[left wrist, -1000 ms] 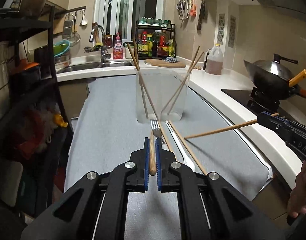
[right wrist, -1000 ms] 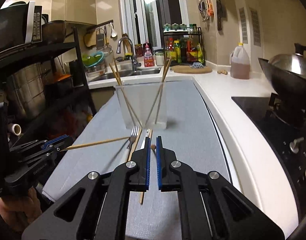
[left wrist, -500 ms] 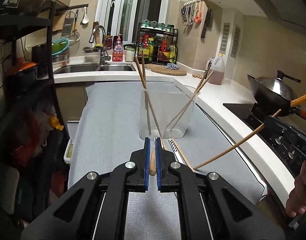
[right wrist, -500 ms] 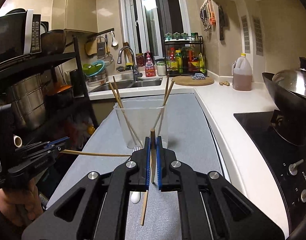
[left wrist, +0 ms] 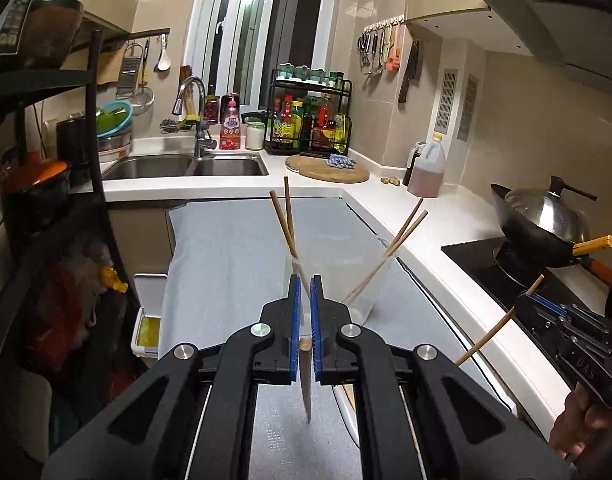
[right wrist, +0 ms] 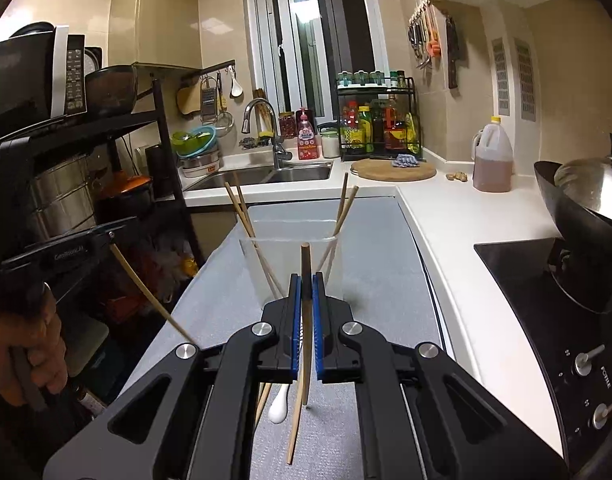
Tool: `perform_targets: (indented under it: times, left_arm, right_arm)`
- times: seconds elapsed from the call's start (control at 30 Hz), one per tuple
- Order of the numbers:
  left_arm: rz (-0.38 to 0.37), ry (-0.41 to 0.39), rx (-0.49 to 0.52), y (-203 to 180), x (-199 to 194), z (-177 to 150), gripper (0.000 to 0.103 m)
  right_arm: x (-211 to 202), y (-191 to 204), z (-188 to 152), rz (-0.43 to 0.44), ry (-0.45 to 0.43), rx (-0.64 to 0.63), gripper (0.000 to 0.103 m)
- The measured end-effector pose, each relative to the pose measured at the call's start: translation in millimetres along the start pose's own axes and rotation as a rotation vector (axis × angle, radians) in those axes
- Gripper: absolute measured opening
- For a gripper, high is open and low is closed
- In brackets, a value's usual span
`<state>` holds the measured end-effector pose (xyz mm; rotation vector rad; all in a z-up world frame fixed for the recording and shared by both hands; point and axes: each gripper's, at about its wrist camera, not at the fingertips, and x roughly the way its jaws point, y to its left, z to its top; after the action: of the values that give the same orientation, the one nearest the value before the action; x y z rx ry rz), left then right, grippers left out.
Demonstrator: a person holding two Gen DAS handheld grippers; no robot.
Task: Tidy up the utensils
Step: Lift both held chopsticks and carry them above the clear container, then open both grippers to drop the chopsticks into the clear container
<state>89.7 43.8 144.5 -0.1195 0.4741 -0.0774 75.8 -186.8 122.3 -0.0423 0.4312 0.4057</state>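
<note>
Above the grey-matted bench [left wrist: 233, 248], both tools raised clear since a second ago. Left tool [left wrist: 305, 292] clamped shut on one wooden chopstick [left wrist: 306, 376], lifted off the mat. Right tool [right wrist: 306, 290] likewise shut on a second chopstick [right wrist: 305, 264], now near upright. Clear cup [right wrist: 265, 264] ahead, holding four chopsticks. Next, probably: lower both into cup. Spoon [right wrist: 279, 406], apparently, left on mat.
</note>
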Motion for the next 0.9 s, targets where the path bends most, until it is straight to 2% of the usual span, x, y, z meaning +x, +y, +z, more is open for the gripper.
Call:
perform_targets:
  times: [0.23,0.6,0.9]
  left_arm:
    - [0.0,0.041,0.043,-8.3,4.3,18.4,0.005]
    - [-0.009,0.061,0.053,-10.6,14.8,31.9,0.005]
    - [-0.016,0.078,0.056,-10.6,20.9,53.0,0.005]
  right_arm:
    - [1.6,4.7,22.7,0.013,0.006,-0.021,0.006]
    - [10.3,5.8,39.4,0.035,0.017,-0.023,0.006]
    - [13.6,5.0,70.5,0.055,-0.001,-0.033,0.005]
